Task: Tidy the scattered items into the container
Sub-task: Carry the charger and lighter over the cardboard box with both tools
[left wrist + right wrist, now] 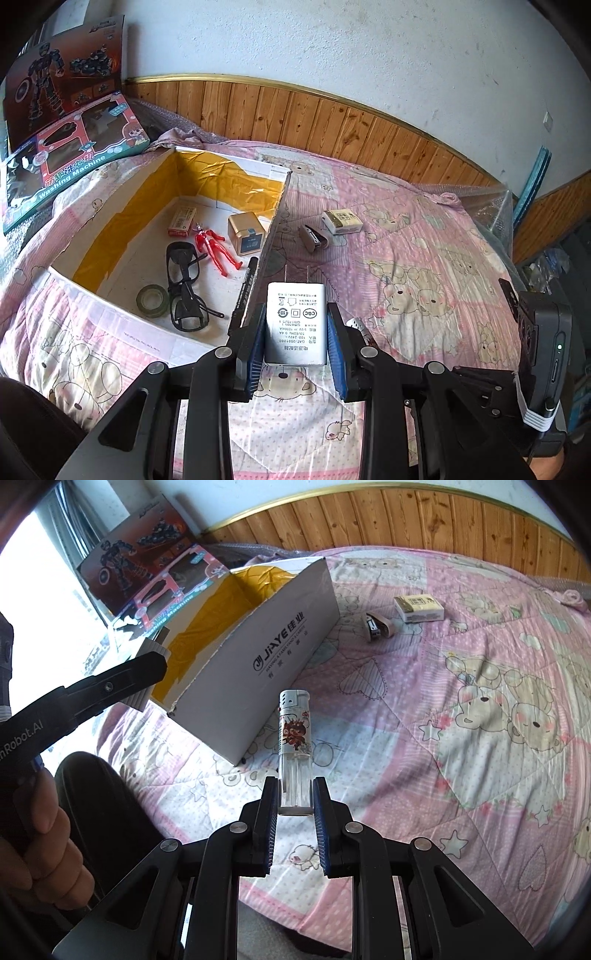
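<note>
Progress is judged to be past halfway: inside the cardboard box [110, 295] a tape roll [151, 301], glasses [184, 284], a marker [243, 291], a red figure [216, 245], a gold tin [246, 233] and a small carton [181, 220] are already seen. Nearest in the left view, a white charger [295, 323] is pinched between the blue pads of the left hand-held gripper [295, 347], held above the quilt just at the box's near wall, at about 12 o'clock from the jaws. In the right view, a lighter [294, 753] is clamped at its base by the right hand-held gripper [294, 805], jaws nearly together, and is held upright above the bed [461, 775]. Farther off, at 1 o'clock, a stapler [378, 626] and a tissue pack [419, 608] are left lying on the quilt, well apart from the box.
</note>
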